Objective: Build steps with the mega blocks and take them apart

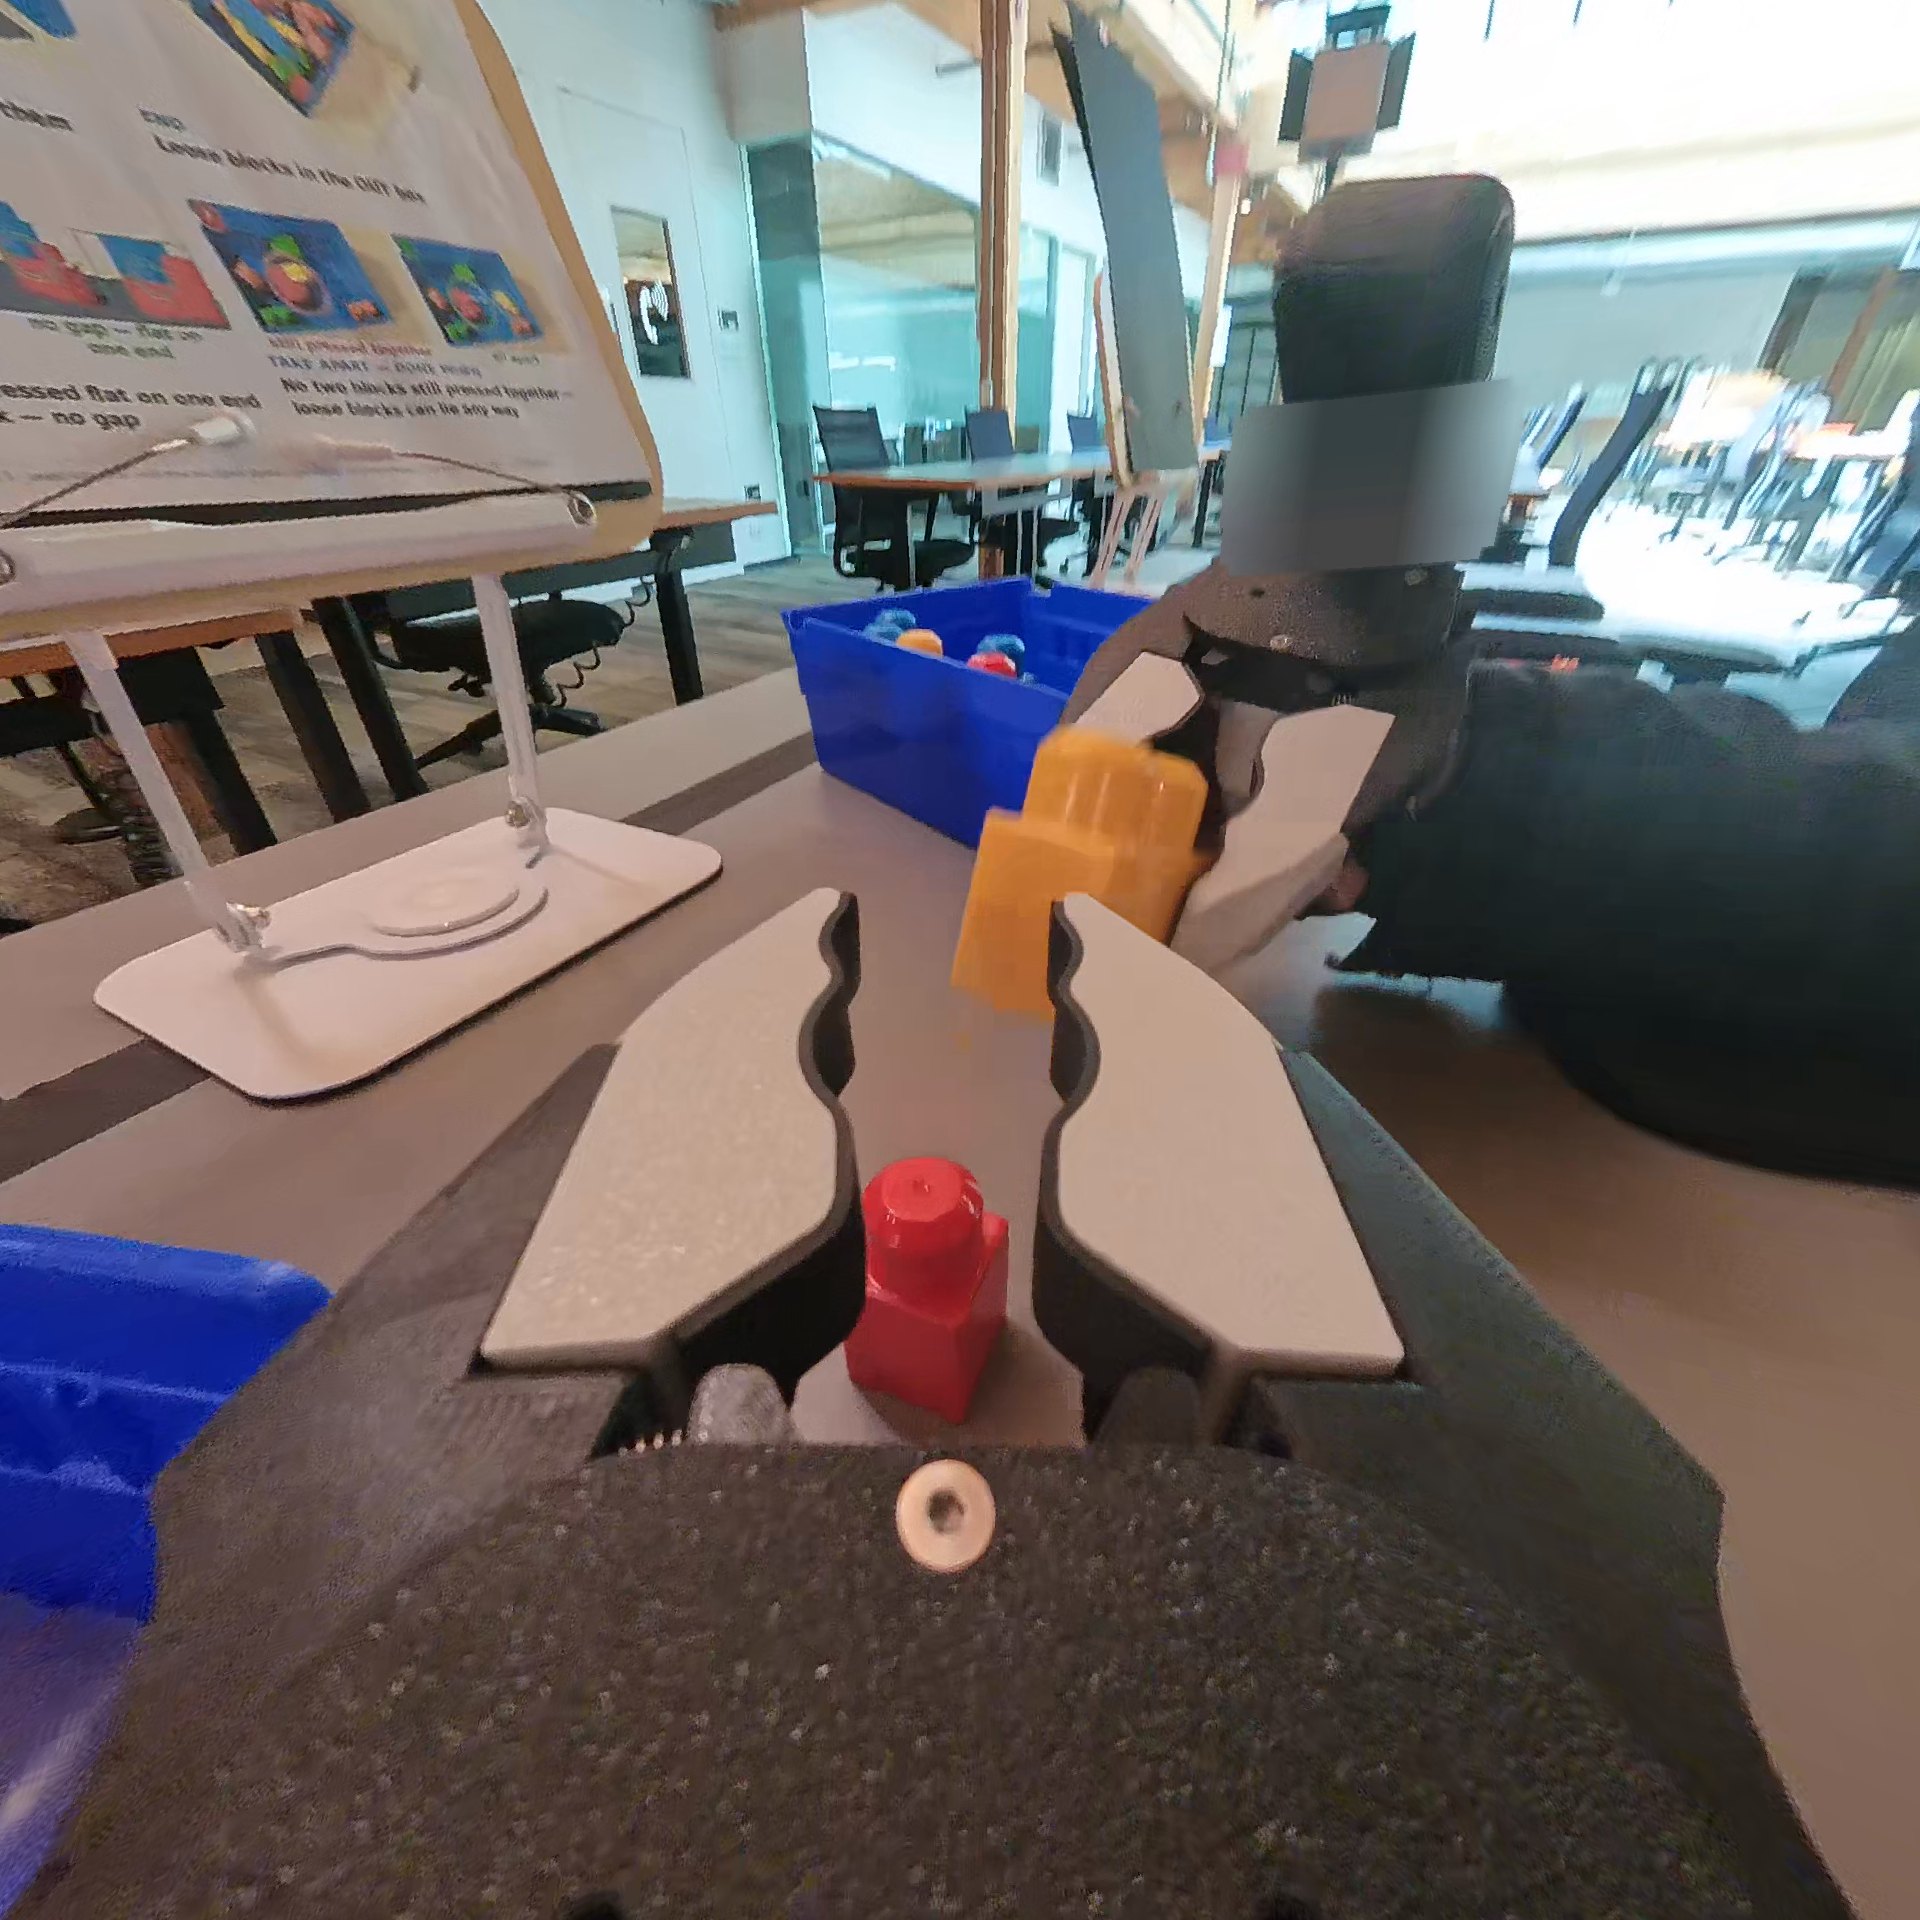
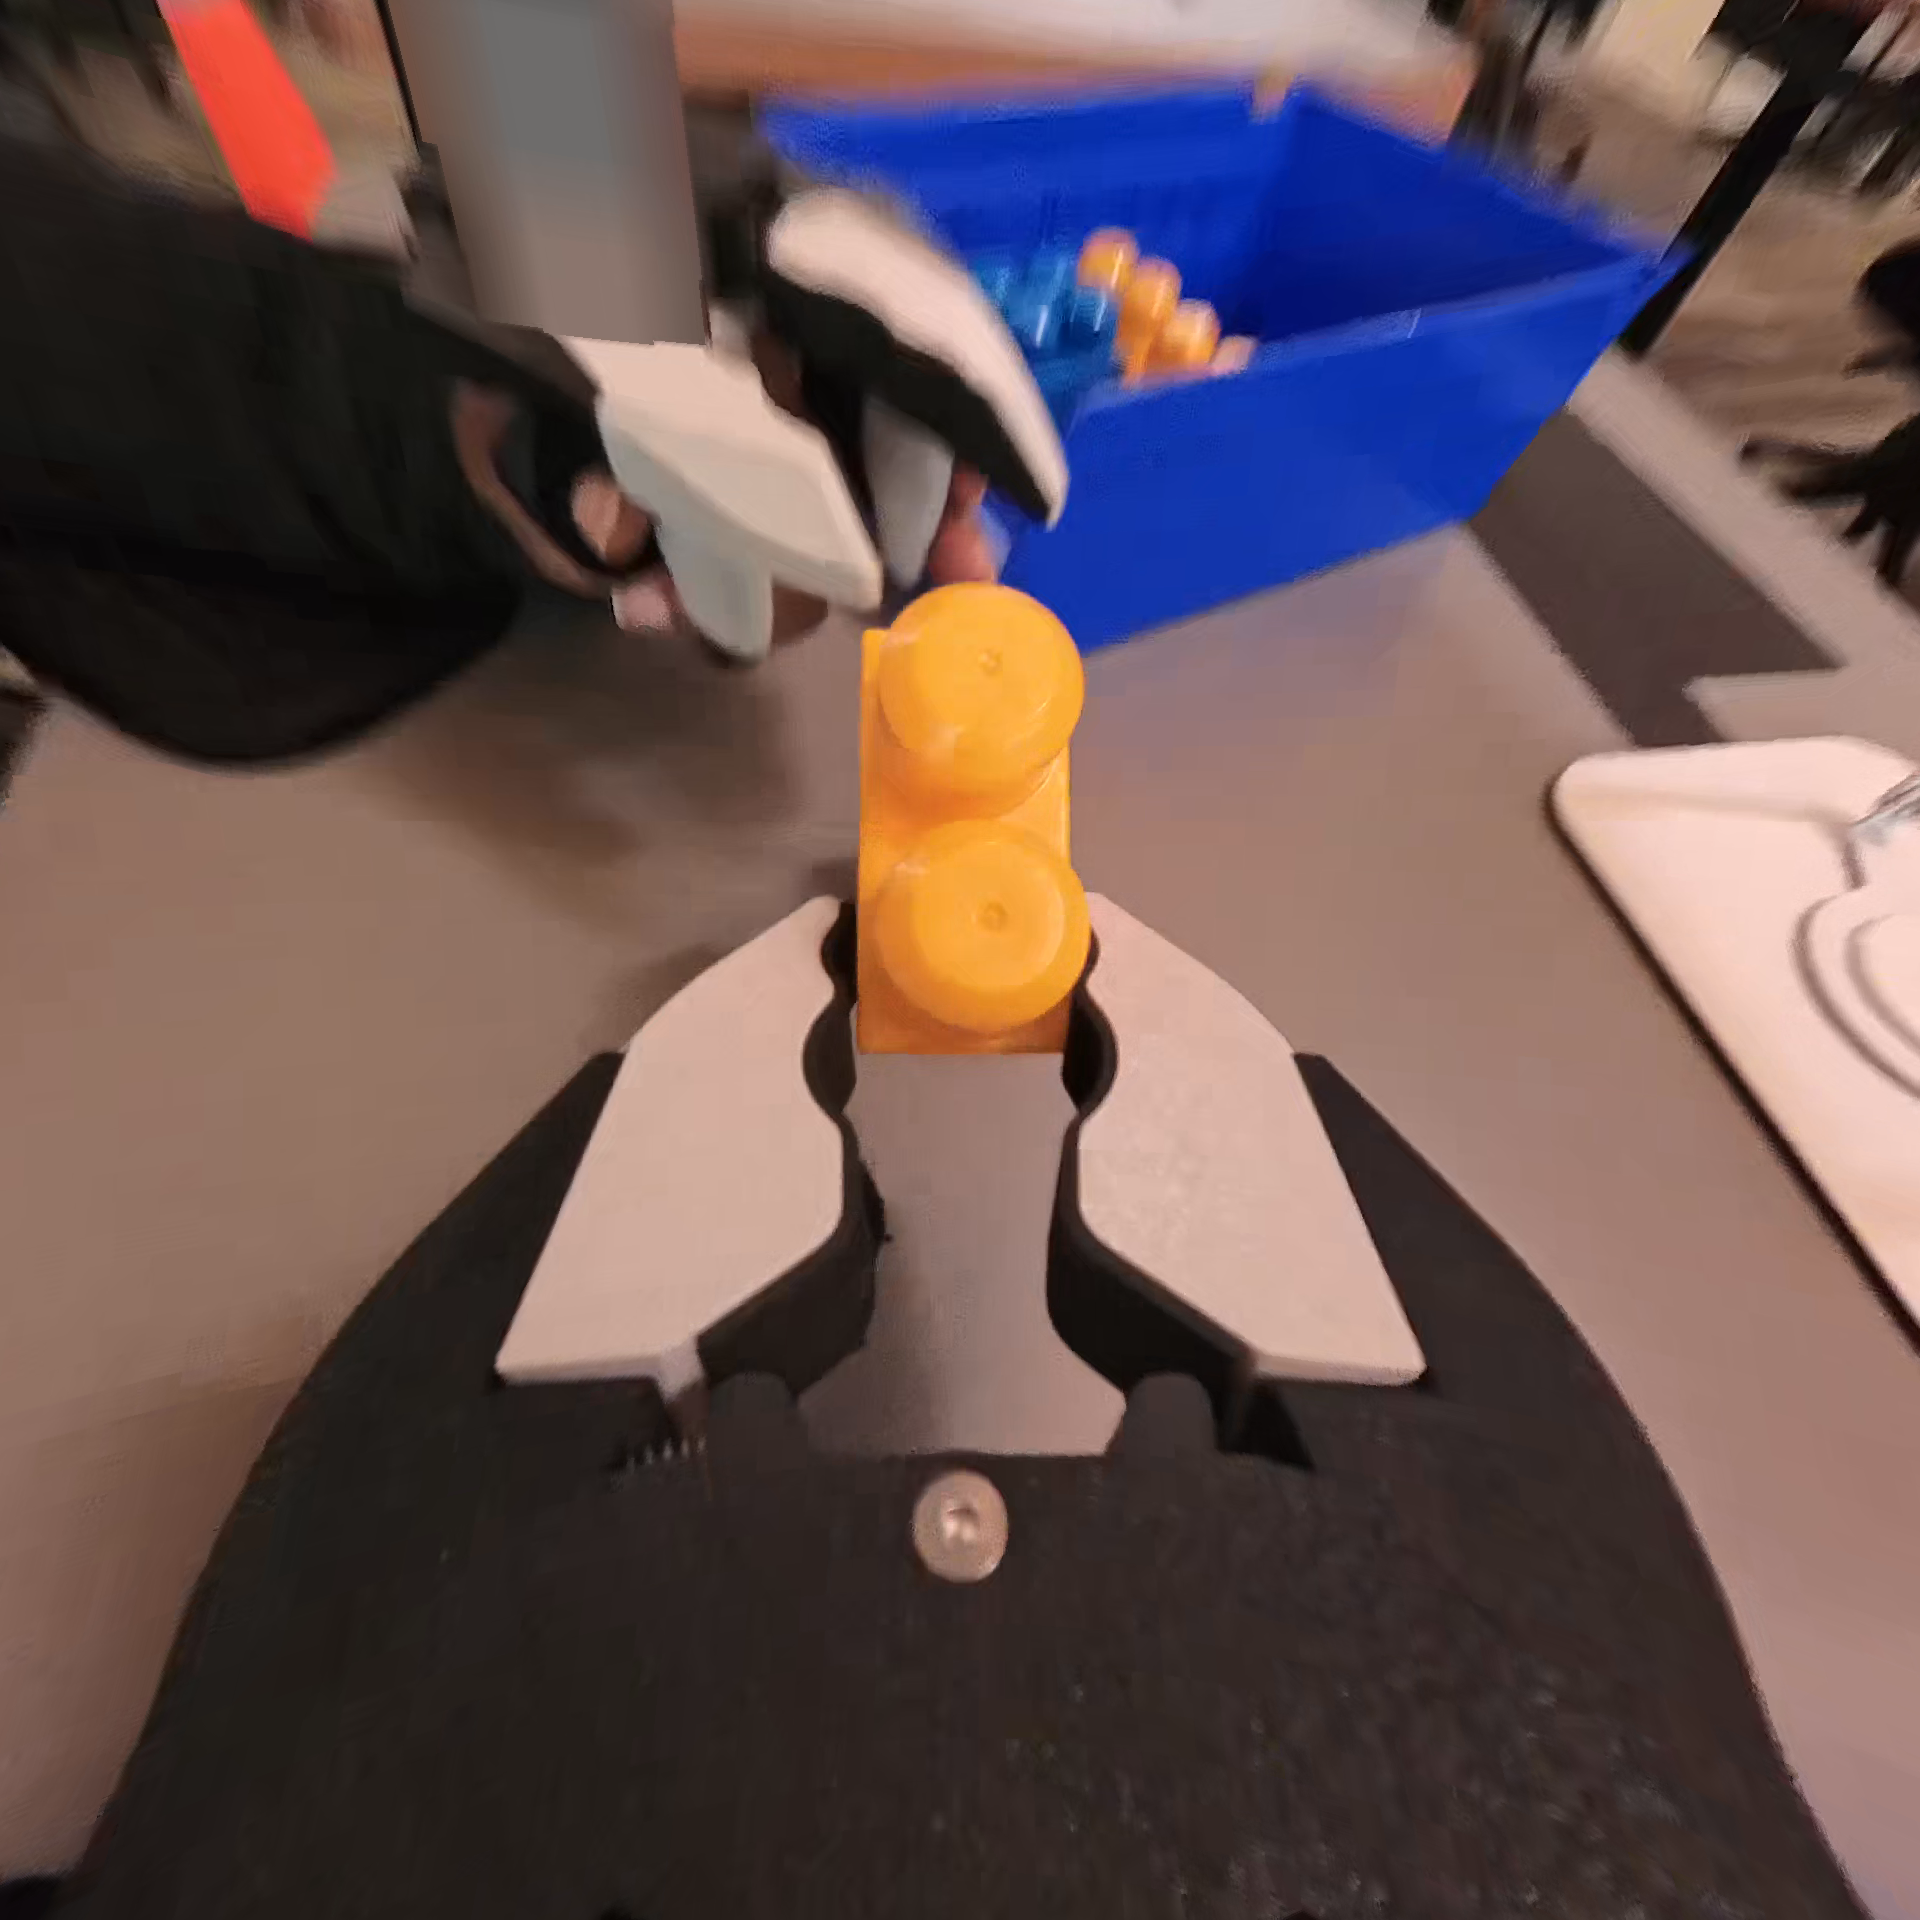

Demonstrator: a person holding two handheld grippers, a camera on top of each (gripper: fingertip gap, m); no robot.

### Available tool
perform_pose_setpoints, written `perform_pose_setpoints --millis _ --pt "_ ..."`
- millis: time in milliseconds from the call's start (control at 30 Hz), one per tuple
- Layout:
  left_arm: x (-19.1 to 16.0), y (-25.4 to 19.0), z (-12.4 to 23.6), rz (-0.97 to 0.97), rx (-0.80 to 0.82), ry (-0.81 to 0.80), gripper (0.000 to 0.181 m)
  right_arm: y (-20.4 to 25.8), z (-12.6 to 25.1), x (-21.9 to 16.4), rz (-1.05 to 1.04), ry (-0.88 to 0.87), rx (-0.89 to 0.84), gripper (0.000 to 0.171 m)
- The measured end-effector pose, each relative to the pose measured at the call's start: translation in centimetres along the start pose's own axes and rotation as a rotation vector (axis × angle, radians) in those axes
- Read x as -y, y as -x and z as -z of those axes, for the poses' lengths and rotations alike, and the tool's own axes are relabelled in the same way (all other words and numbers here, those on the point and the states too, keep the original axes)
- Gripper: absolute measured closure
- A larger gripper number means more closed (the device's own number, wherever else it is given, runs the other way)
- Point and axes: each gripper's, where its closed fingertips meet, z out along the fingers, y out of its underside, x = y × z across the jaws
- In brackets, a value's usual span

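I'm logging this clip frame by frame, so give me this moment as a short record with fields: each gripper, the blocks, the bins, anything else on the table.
left gripper: open, red block between its fingers, not gripped
right gripper: shut on the orange block
orange block: two studs, blurred in the left wrist view
red block: one stud, upright on the table
far blue bin: holds loose blocks
near blue bin: only a corner shows, contents hidden
instruction card stand: white base on the table
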Motion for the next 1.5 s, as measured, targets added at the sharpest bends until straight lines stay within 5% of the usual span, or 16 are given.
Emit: perform_pose_setpoints --millis 33,233,367,667,1500 --pt "0.2 0.1 0.1 0.010 -0.002 -0.016 0.147 -0.3 0.7 1.3 -0.024 -0.089 -0.006 0.134" --pt "1.1 -0.5 0.3 0.045 -0.040 -0.065 0.145 -1.5 6.5 7.8 -0.209 -0.648 0.064 0.134" --pt "1.9 -1.2 0.4 0.079 -0.084 -0.108 0.142 -1.8 8.1 8.7 -0.276 -0.785 0.111 0.134" --pt "4.9 -3.3 0.8 0.183 -0.171 -0.262 0.141 0.6 4.9 9.0 -0.305 -0.761 0.220 0.134" --pt "5.5 -4.7 0.7 0.193 -0.200 -0.319 0.143 4.7 -0.8 7.7 -0.245 -0.571 0.281 0.134"
